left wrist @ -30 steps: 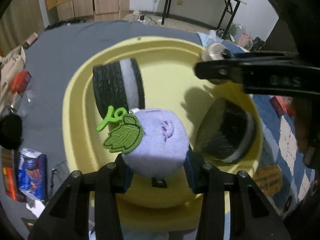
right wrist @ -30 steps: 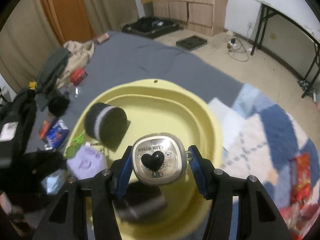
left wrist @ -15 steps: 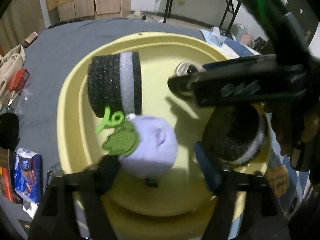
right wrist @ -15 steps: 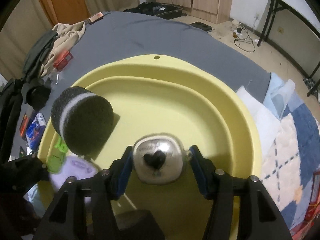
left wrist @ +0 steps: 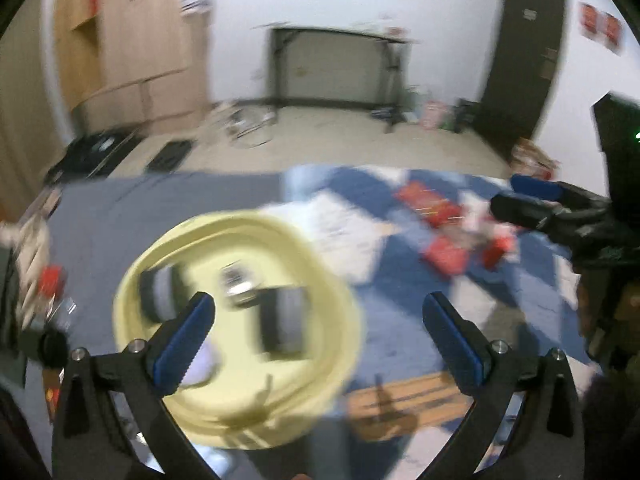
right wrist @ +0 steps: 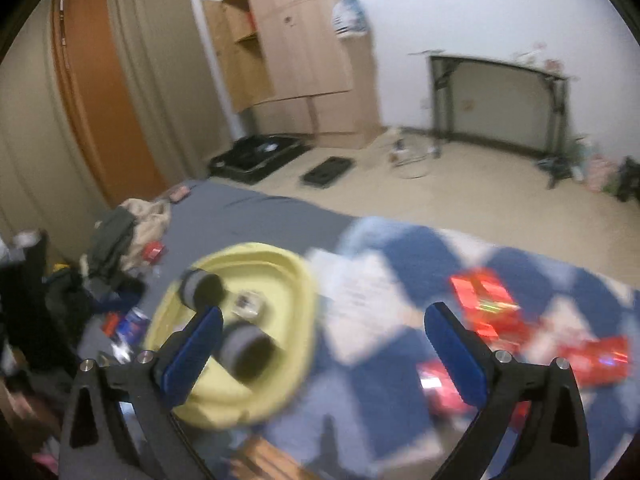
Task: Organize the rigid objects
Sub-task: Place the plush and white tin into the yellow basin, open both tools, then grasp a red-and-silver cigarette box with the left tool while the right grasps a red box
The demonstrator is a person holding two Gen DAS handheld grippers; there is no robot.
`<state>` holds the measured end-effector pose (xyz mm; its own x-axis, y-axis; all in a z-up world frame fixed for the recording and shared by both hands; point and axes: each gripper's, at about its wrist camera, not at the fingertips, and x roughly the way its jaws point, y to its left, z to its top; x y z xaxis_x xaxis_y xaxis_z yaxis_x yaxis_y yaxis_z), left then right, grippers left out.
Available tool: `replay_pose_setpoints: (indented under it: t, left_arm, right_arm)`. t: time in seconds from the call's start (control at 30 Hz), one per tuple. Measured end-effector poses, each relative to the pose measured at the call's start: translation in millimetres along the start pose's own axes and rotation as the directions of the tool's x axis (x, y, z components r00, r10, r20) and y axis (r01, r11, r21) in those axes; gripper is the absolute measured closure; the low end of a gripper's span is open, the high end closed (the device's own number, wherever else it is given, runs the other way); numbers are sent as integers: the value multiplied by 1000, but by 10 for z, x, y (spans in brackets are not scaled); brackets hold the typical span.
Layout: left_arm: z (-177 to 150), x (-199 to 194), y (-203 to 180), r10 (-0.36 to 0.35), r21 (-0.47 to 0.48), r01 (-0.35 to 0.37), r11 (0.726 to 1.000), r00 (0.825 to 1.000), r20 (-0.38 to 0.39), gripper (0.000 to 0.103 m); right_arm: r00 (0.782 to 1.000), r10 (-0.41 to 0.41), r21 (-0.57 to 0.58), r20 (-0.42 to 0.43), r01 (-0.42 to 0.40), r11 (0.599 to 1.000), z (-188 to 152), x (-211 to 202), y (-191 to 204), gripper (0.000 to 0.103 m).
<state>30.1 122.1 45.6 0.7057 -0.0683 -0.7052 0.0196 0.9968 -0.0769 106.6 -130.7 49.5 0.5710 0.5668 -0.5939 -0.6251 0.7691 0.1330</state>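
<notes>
A yellow basin sits on the grey sheet and holds two black-and-grey rolls, a silver heart tin and a purple plush. My left gripper hangs above and to the right of the basin, its jaws opening wide with nothing between them. The right wrist view shows the basin at lower left with the rolls and the tin. My right gripper is over the checked blanket, jaws opening and empty. Both views are blurred.
Red snack packets lie on the blue-and-white checked blanket. A pile of clothes lies left of the basin. A wooden board lies near the front. A black folding table stands at the far wall.
The left gripper let go of the purple plush and the right let go of the silver tin, both left in the basin. Both grippers pulled back and up, swinging right, jaws now wide.
</notes>
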Motion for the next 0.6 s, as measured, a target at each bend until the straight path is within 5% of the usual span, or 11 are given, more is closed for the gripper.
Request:
replay_pose_setpoints:
  t: [0.2,0.37,0.5,0.6]
  left_arm:
    - [32,153,-837,-115,117,122,986,991,-62,0]
    - [51,540,-1333,-88,224,114,968,988,-123,0]
    - [104,906,-1495,-60,297,105,949,986,-156,0]
    - [163,1252,-1523,-28,321,91,943,980,-195,0]
  right_arm:
    - [988,-151,-81,-13,149,985,-442,-826,-837,0]
    - [966,-256,-27,-42,255,967,-663,-1150,-1466,0]
    - [954,-283,133,-102,295,946,-841,-987,-1839,0]
    - [936,-309,140,-170,333,932,-841,-699,-1994,0]
